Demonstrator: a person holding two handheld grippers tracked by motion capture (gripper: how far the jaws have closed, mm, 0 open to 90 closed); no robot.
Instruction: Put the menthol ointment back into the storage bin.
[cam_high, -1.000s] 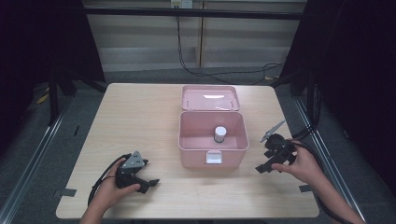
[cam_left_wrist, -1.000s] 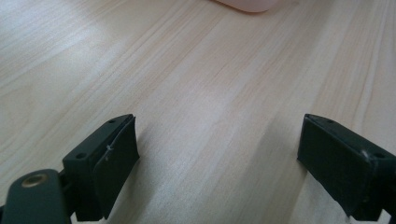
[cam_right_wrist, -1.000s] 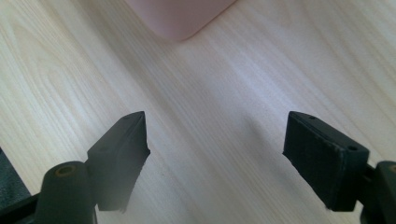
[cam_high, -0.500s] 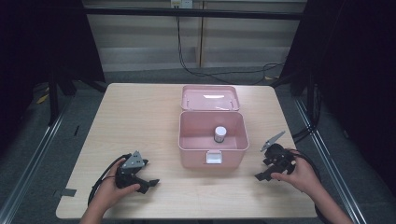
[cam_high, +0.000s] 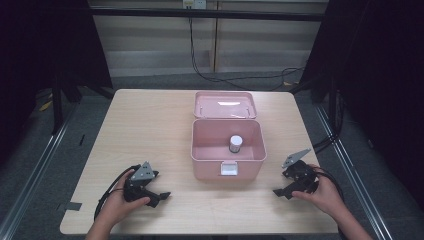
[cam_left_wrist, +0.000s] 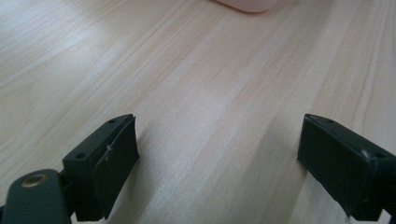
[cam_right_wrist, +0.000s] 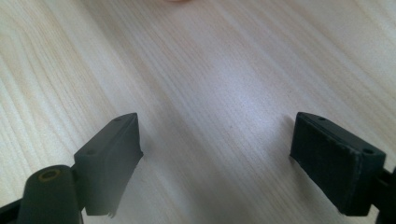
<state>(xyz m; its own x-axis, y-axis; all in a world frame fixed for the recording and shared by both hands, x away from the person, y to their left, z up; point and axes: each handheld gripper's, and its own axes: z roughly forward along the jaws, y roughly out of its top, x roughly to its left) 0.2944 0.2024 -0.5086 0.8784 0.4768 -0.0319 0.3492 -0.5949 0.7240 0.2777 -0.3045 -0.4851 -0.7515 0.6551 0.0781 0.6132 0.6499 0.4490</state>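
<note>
**Both hand-held grippers low on the bench, the box standing open between them**

The left hand-held gripper (cam_high: 159, 196) sits in the lower left of the high view, its jaws spread wide with nothing but bare wood between them; its own view shows the same, the two black pads (cam_left_wrist: 112, 161) well apart over the bench (cam_left_wrist: 196, 93). The right hand-held gripper (cam_high: 281, 191) mirrors it in the lower right, jaws likewise spread and empty, pads (cam_right_wrist: 112, 154) hovering just over or resting on the wood grain; I cannot tell which.

Out from them, in the middle of the frame, stands the pink box (cam_high: 200, 150), its lid (cam_high: 225, 104) thrown back flat behind it toward the top of the frame. Inside, toward the right of its floor, a small white-capped jar (cam_high: 235, 144) stands upright, clear of the walls. A pale latch (cam_high: 229, 169) hangs on the front wall, facing the person.

The risks, as I see them: the box looks light, and a one-sided push on the lid or latch could skate it across the smooth bench. The jar looks narrow and tall enough to tip if a jaw clips it or the box gets jolted. Either cable (cam_high: 107, 192) could also snag at the bench edge mid-reach.
</note>
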